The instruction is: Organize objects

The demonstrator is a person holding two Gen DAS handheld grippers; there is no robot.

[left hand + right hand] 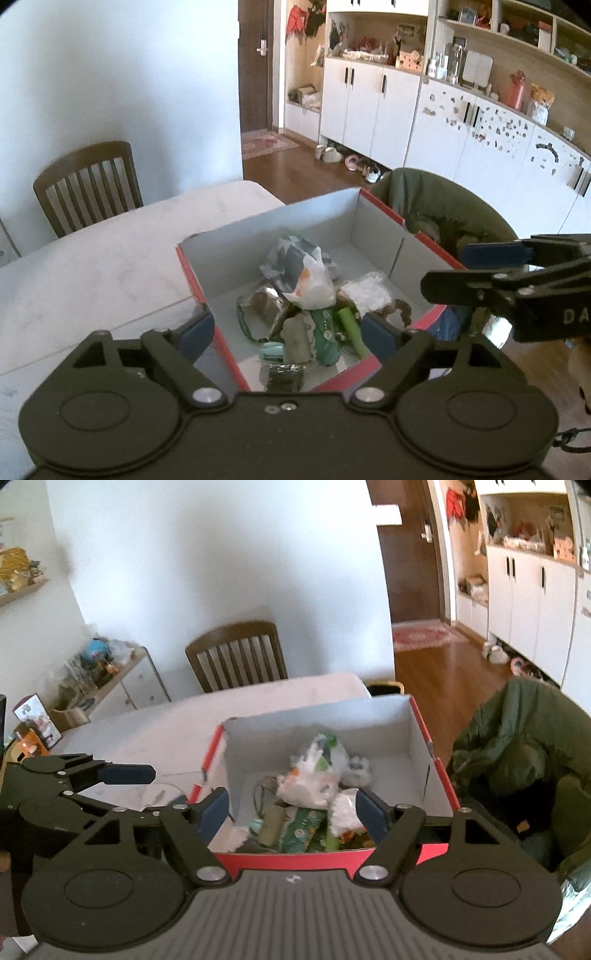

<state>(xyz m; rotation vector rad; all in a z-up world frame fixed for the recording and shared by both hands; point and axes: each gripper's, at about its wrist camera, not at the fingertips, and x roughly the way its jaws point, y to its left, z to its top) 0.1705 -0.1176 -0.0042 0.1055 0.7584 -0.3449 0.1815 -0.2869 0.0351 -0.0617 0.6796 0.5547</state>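
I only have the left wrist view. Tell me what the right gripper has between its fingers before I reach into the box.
Observer: Nothing. In the right wrist view the right gripper is open and empty, its fingers spread over the near end of the box.
Operator: Report what stands left of the table, outside my frame.
Observer: A low cabinet with clutter on top stands against the wall, beyond the table.
Operator: Now tell me what is past the table's far right corner.
Observer: A dark bin with a pale rim shows just past that corner.
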